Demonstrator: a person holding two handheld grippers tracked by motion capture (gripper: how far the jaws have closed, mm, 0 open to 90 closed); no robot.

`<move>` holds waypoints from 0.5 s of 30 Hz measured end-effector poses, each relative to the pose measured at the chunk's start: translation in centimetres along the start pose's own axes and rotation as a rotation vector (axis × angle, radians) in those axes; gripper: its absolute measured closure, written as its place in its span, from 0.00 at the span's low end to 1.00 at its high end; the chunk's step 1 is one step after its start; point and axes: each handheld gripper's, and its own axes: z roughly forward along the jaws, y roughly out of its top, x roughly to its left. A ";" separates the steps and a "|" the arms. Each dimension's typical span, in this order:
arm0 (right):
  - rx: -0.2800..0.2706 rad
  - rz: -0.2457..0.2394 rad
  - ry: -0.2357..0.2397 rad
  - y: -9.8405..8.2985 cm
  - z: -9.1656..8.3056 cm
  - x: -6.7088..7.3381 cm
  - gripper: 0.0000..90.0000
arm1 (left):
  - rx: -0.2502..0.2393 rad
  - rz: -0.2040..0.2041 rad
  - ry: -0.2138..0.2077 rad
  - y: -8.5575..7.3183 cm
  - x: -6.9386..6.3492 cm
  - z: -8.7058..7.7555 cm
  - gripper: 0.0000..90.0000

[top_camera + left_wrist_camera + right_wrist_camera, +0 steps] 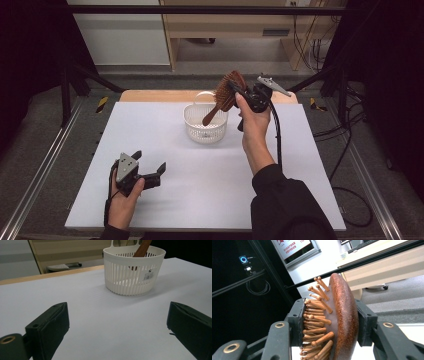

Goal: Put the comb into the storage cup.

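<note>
Resting low on the white surface (pixel 200 170), the left hand-held gripper (pixel 148 169) is released: its two black jaws stand wide apart with nothing between them, as the left gripper view shows. From it, the white slatted basket (pixel 133 272) lies ahead and a little to the right, well apart across bare surface.

Farther right, the right hand-held gripper (pixel 239 95) is raised above the surface, just beyond and beside the basket's right rim. It is clenched on the head of a wooden hairbrush (pixel 226 95); in the right gripper view one jaw presses the brush's pin side and the other its smooth domed back (pixel 343 315).

The brush's long axis slants down and to the left from that gripper, head up in the jaws, handle (pixel 211 116) pointing down into the basket. In the left gripper view the handle's lower part sits inside the basket's wall, though whether its tip touches the bottom cannot be told.

The right hand is plainly the nearer to both brush and basket, so any coming move, lowering the brush in or lifting it clear, would probably run along that slanted axis.

Count: two hand-held grippers, one basket, one hairbrush.
</note>
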 end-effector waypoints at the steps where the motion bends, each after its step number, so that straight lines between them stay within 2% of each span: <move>1: 0.000 -0.001 -0.001 0.0 0.0 0.0 0.56 | 0.000 0.001 0.000 0.0 0.0 0.0 0.05; 15: 0.015 0.007 -0.019 -1.1 0.5 -0.2 0.56 | 0.004 0.013 -0.007 0.0 -0.2 0.1 0.05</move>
